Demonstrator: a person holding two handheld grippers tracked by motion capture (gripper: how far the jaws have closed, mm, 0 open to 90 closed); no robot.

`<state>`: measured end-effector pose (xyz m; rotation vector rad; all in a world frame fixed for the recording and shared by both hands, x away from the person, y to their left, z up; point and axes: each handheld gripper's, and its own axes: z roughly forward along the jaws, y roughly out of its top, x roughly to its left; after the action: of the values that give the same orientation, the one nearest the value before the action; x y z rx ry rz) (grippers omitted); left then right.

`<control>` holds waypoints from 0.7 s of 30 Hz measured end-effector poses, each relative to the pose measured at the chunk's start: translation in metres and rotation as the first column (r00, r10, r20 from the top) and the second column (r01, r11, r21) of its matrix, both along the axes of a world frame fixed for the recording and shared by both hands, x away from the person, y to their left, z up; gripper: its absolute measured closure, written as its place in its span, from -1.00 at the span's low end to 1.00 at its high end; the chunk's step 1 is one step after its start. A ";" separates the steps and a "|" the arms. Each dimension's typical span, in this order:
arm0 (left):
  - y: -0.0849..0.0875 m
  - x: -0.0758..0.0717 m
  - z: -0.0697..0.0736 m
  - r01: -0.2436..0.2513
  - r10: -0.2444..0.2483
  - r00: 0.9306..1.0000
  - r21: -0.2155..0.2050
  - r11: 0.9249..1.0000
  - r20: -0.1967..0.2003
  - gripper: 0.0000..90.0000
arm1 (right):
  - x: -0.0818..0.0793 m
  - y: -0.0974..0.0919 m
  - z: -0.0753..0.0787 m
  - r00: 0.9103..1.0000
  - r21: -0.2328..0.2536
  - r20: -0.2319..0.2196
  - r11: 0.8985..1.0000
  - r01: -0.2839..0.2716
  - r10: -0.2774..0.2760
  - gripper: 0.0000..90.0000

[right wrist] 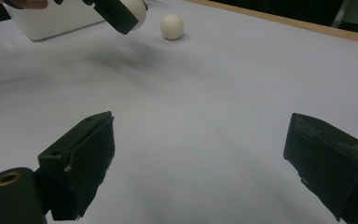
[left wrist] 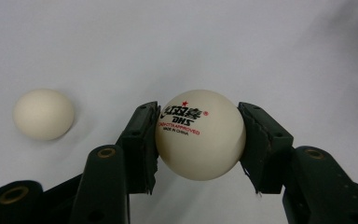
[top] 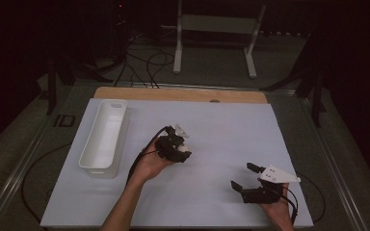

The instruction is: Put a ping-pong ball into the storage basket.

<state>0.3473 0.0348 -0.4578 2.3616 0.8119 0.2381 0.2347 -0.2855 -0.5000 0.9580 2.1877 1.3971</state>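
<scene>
DHS table-tennis ball point(left wrist: 200, 134) sat clamped between the pads of the left gripper point(left wrist: 199, 140), lifted off the white table sheet point(left wrist: 214, 42). Just beside that ball, a second plain ball point(left wrist: 43, 114) lay on the sheet. Farther from it stood the white plastic tray point(top: 103, 137). Well apart from the held ball, the right gripper point(right wrist: 200, 163) rested with its jaws spread wide, nothing between them.

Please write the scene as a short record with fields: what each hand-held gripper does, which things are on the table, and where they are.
left hand-held gripper: shut on printed ball
right hand-held gripper: open, nothing between its jaws
plain ball: lying on the sheet, apart from the held one
white bin: at the sheet's left side, long and narrow
white sheet: covers the table
</scene>
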 end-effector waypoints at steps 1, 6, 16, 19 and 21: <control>0.000 0.000 0.000 -0.001 0.001 1.000 0.000 1.000 0.002 0.13 | 0.000 0.000 0.000 1.000 0.000 -0.001 1.000 0.000 0.000 -0.82; 0.003 0.000 0.002 -0.007 0.007 1.000 -0.003 1.000 0.002 0.14 | 0.000 0.000 0.000 1.000 0.000 -0.001 1.000 0.000 0.000 -0.82; 0.008 0.001 0.005 -0.019 0.019 1.000 -0.006 1.000 0.003 0.14 | 0.000 0.000 0.000 1.000 0.000 0.000 1.000 0.000 0.000 -0.82; 0.009 0.001 0.005 -0.019 0.019 1.000 -0.007 1.000 0.004 0.14 | 0.000 0.000 0.000 1.000 0.002 0.001 1.000 0.000 0.000 -0.82; 0.009 0.001 0.005 -0.020 0.020 1.000 -0.007 1.000 0.004 0.13 | 0.000 0.000 0.000 1.000 0.002 0.001 1.000 0.001 -0.001 -0.82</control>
<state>0.3487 0.0440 -0.4524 2.3468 0.8327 0.2484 0.2348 -0.2860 -0.4999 0.9594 2.1852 1.3990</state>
